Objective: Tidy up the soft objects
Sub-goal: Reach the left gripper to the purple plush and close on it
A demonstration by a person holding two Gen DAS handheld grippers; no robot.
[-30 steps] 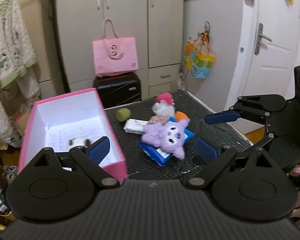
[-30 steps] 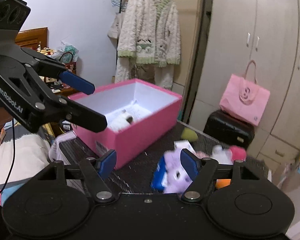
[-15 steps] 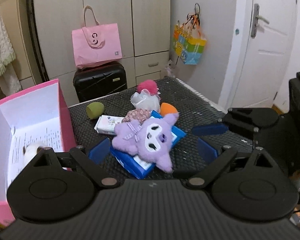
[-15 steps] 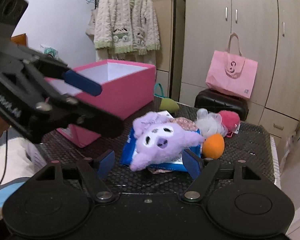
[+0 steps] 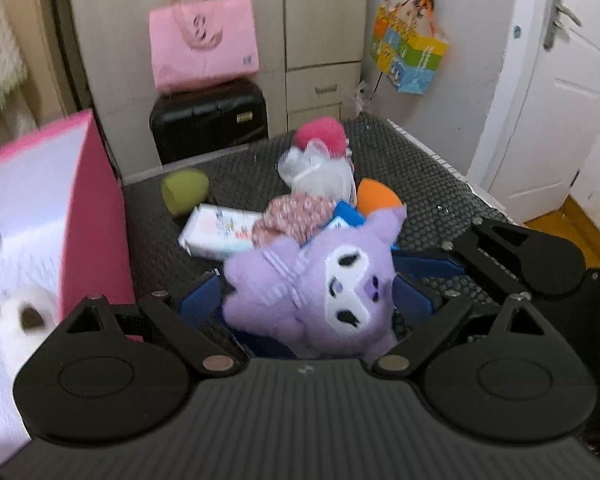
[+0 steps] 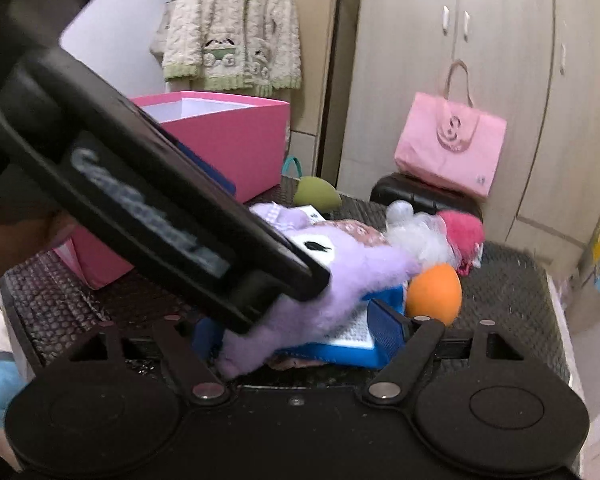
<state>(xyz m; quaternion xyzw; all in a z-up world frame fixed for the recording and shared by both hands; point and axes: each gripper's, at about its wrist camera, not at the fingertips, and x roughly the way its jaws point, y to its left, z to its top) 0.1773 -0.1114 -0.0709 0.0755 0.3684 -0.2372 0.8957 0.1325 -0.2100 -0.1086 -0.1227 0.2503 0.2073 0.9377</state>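
Purple plush (image 5: pixel 316 296) lies face-up on blue pack (image 6: pixel 352 340), mid-mat, right of pink box (image 5: pixel 96 216). Left gripper (image 5: pixel 308 304) straddles plush, jaws apart and just been closing; pads not seen pressing. Right gripper (image 6: pixel 300 328) jaws apart, just been opening, plush foot and blue pack between them. Free mat (image 5: pixel 428 184) right of plush, toward edge. Left view alone shows white toy (image 5: pixel 24 316) inside box; right view alone shows orange ball (image 6: pixel 434 292) whole.
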